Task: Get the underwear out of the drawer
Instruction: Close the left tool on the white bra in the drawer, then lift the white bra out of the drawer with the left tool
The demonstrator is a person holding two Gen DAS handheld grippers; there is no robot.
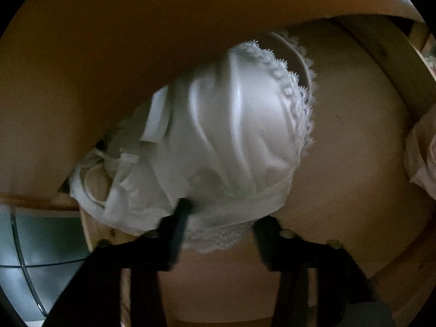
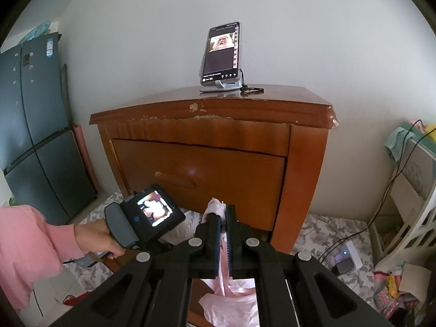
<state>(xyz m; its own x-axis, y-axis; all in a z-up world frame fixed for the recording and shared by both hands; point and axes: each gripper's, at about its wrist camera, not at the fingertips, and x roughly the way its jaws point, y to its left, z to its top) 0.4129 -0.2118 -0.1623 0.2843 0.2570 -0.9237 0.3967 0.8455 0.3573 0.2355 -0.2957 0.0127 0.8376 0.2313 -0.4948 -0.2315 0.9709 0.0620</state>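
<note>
**White bra in open drawer under left gripper; pink garment clamped in right**

Left wrist view: the left gripper (image 1: 222, 215) points down into the pale wooden drawer (image 1: 354, 141). Its two dark fingers stand apart, one on each side of the lower lace edge of a white satin bra (image 1: 231, 136). The left finger tip touches or overlaps the fabric; the picture is blurred there and a clamp cannot be confirmed. The bra lies on the drawer floor, lace trim toward 1 o'clock, straps bunched toward 8 o'clock. A second pale garment (image 1: 422, 152) sits at the 3 o'clock edge of the drawer.

Right wrist view: the right gripper (image 2: 225, 215) has its fingers together, clamped on pink underwear (image 2: 231, 305), which hangs below the jaws and pokes out above the tips. It is held in front of a brown wooden nightstand (image 2: 218, 169). A phone on a stand (image 2: 220, 54) sits on top at 12 o'clock. At 9 o'clock a hand (image 2: 98, 239) in a pink sleeve (image 2: 30, 245) holds the other gripper's handle. A dark refrigerator (image 2: 35, 125) stands at 10 o'clock.
</note>
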